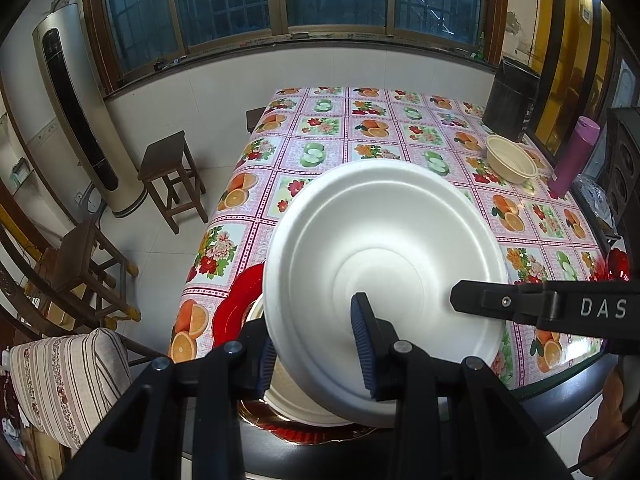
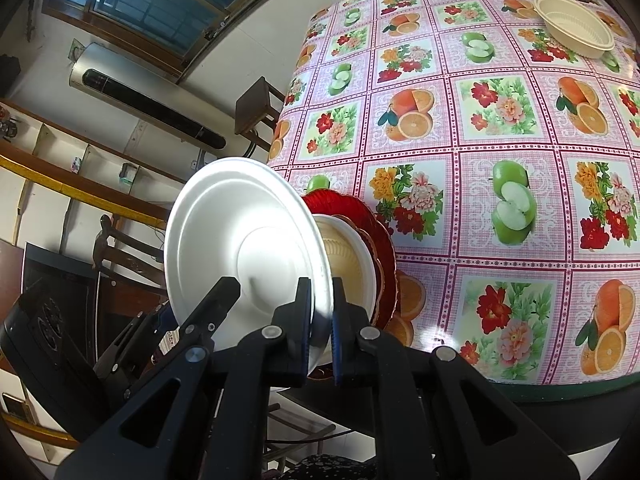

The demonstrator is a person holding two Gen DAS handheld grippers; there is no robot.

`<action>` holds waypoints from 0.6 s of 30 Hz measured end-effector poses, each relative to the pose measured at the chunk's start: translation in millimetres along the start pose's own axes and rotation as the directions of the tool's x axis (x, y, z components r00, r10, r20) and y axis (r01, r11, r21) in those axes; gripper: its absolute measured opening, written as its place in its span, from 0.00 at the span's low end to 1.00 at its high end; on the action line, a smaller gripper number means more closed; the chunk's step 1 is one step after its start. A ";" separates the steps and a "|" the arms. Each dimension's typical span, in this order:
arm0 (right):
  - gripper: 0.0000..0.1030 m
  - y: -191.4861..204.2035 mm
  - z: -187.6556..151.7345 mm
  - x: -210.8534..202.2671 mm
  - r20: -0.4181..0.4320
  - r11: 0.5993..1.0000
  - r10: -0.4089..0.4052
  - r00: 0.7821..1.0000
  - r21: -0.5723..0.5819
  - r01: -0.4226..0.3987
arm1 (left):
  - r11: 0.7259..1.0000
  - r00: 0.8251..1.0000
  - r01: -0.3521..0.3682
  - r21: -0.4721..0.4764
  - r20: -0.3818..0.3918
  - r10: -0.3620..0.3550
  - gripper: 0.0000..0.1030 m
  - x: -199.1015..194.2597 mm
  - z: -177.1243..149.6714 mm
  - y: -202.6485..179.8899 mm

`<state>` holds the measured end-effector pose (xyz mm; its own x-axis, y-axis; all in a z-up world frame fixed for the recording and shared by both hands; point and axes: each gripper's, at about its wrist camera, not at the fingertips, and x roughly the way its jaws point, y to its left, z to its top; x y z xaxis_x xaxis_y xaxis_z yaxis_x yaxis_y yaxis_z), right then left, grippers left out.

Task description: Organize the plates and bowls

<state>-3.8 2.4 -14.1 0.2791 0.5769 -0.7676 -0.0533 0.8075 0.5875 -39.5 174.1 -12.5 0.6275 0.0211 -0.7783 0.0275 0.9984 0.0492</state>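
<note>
A white foam plate (image 1: 384, 256) is held tilted above the near table corner. My left gripper (image 1: 316, 348) is shut on its near rim. My right gripper (image 2: 322, 312) is shut on the same plate (image 2: 240, 248) at another part of the rim; its finger shows in the left wrist view (image 1: 520, 304). Under the plate sits a stack: a white bowl with a cream inside (image 2: 348, 256) on a red scalloped plate (image 2: 380, 240), which also shows in the left wrist view (image 1: 236, 304). A cream bowl (image 1: 510, 158) stands at the far right of the table, also in the right wrist view (image 2: 576, 24).
The table has a pink fruit-pattern cloth (image 1: 360, 128). A black bin (image 1: 512, 96) and a purple bottle (image 1: 572, 156) stand at its far right. Another red dish (image 1: 612, 264) sits at the right edge. Wooden stools (image 1: 172, 172) and a cushioned chair (image 1: 68, 376) stand left.
</note>
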 end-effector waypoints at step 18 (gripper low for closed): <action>0.10 -3.3 0.2 0.6 -0.005 1.000 0.000 1.000 0.002 0.000 | 1.000 1.000 -0.006 -0.007 0.001 0.006 0.36 0.5 -0.1 -2.4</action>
<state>-3.2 0.0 -16.4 0.2744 0.5776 -0.7688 -0.0510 0.8071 0.5882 -39.4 171.7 -13.1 0.6282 0.0272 -0.7776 0.0184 0.9986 0.0499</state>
